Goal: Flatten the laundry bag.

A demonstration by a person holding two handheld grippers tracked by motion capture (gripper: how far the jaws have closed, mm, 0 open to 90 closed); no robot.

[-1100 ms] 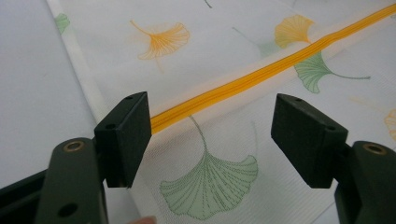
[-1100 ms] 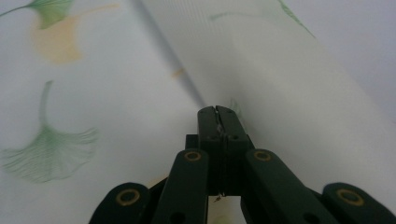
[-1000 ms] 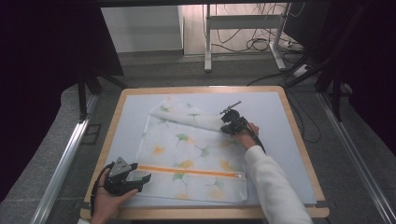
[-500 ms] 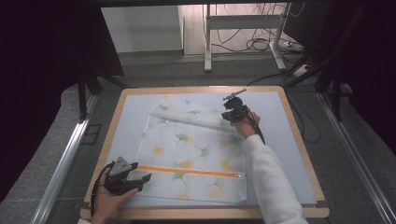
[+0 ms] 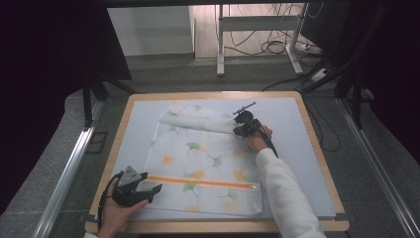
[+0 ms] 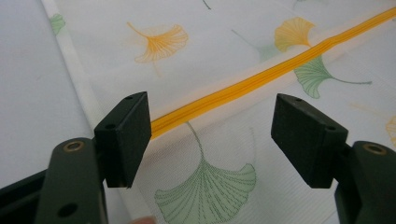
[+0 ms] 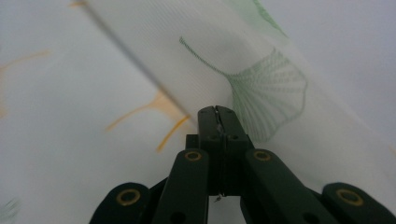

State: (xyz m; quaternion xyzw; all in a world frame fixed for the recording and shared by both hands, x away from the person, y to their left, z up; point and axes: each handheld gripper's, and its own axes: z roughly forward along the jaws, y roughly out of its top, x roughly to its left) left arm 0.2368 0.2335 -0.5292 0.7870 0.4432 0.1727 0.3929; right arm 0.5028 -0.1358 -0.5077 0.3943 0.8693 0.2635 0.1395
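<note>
White cloth [image 5: 203, 163] printed with green and orange ginkgo leaves lies spread on the pale blue mat [image 5: 297, 163] of a wood-rimmed table [image 5: 322, 163]. Its far edge is folded over toward the middle. An orange zipper [image 5: 200, 182] runs across it near the person's side.

Left gripper [image 5: 151, 189] sits at the cloth's near left corner, jaws wide apart. In the left gripper view [image 6: 212, 140] the zipper's end lies between the pads with neither pad on it.

Right gripper [image 5: 241, 130] is at the folded far-right edge, jaws pressed together. In the right gripper view [image 7: 218, 116] a thin sliver of the cloth's edge appears caught between the tips, with the fold sloping across behind.

Around: grey floor, a white stand's legs [image 5: 257, 44] beyond the table, loose cables [image 5: 277, 47] under it, metal rails [image 5: 64, 178] along both sides. A white sleeve [image 5: 285, 193] covers part of the cloth's near right corner.
</note>
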